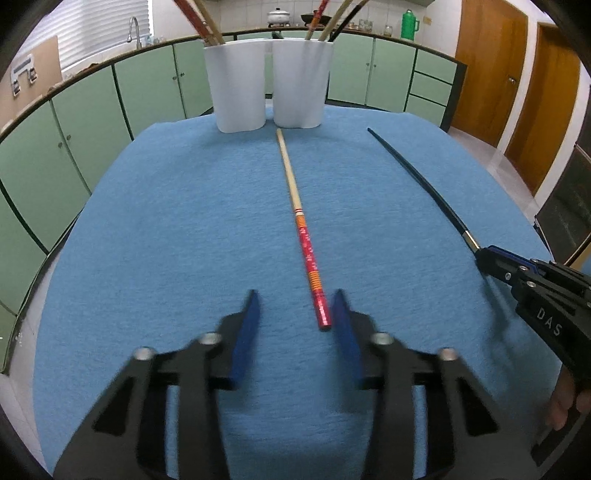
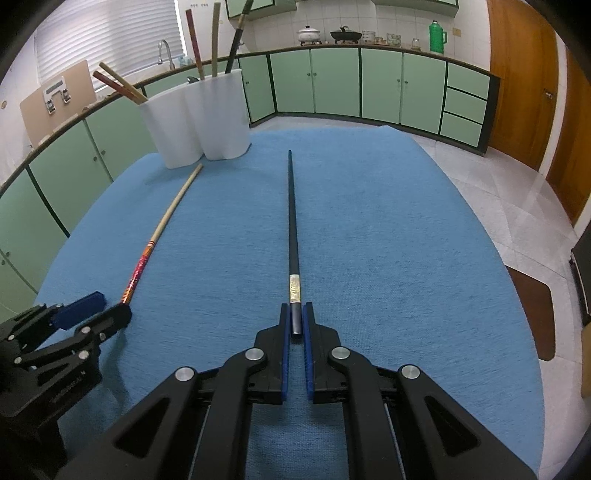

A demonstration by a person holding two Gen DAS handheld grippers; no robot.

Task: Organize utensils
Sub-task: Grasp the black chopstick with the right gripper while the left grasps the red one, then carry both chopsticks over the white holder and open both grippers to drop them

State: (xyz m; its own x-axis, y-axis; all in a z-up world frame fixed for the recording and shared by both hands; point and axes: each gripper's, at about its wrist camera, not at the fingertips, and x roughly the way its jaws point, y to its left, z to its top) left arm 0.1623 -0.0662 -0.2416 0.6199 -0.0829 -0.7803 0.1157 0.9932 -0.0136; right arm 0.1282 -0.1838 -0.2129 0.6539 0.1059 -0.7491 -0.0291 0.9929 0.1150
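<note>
A red-and-bamboo chopstick [image 1: 300,225] lies lengthways on the blue cloth [image 1: 166,221], tip toward the white two-lobed holder [image 1: 266,85]. Its red end sits between the blurred fingers of my left gripper [image 1: 295,308], close to the right pad, with a wide gap on the left; the jaws are open. In the right wrist view, my right gripper [image 2: 295,317] is shut on the butt of a black chopstick [image 2: 291,221] that lies flat on the cloth. The holder [image 2: 195,114] stands at the far left with several chopsticks upright in it. The left gripper [image 2: 96,314] shows low at the left, at the red chopstick [image 2: 162,225].
Green cabinets [image 1: 85,122] ring the table on the left and far side. The counter carries a pot [image 2: 309,34] and a green thermos [image 2: 437,36]. Wooden doors [image 1: 491,62] and tiled floor [image 2: 498,177] lie to the right. A person's hand [image 1: 565,402] holds the right gripper.
</note>
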